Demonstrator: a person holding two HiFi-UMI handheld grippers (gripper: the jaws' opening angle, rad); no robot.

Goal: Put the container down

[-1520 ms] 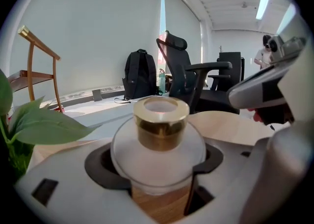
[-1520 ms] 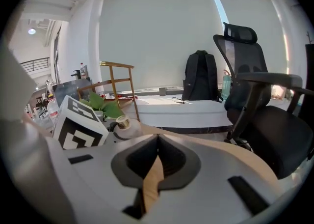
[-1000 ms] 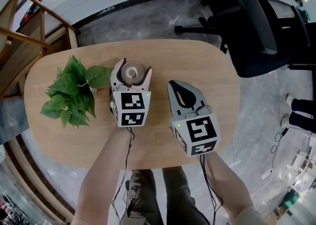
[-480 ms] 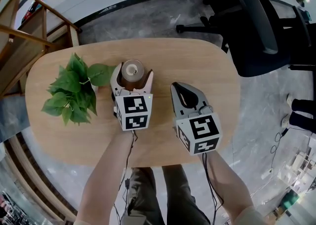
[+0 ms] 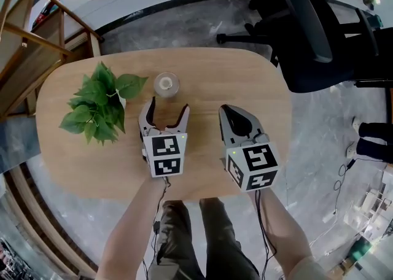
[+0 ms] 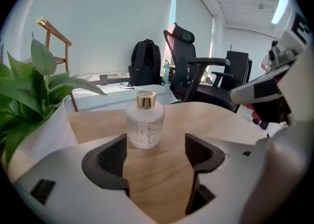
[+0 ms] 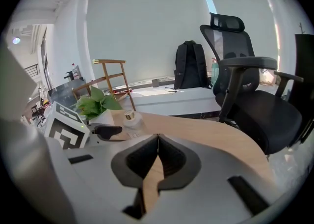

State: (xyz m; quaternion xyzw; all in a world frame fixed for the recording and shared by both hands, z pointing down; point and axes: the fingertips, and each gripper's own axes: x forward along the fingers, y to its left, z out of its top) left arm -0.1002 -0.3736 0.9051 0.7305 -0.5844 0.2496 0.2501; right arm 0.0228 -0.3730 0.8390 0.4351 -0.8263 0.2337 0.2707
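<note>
left gripper view: container [image 6: 144,124] upright

The pale oval wooden surface [image 5: 245,82] shows fine grain under a smooth, matt finish. The small translucent glass container [image 6: 144,125] looks glossy, and its gold cap [image 6: 145,100] shines like metal. The left tongs [image 6: 156,150] and right tongs [image 7: 157,155] have matt white plastic shells with dull black, rubbery-looking pads [image 6: 105,161]. At the upper right of the head view, the black office chair [image 5: 313,21] has a mesh back.
</note>
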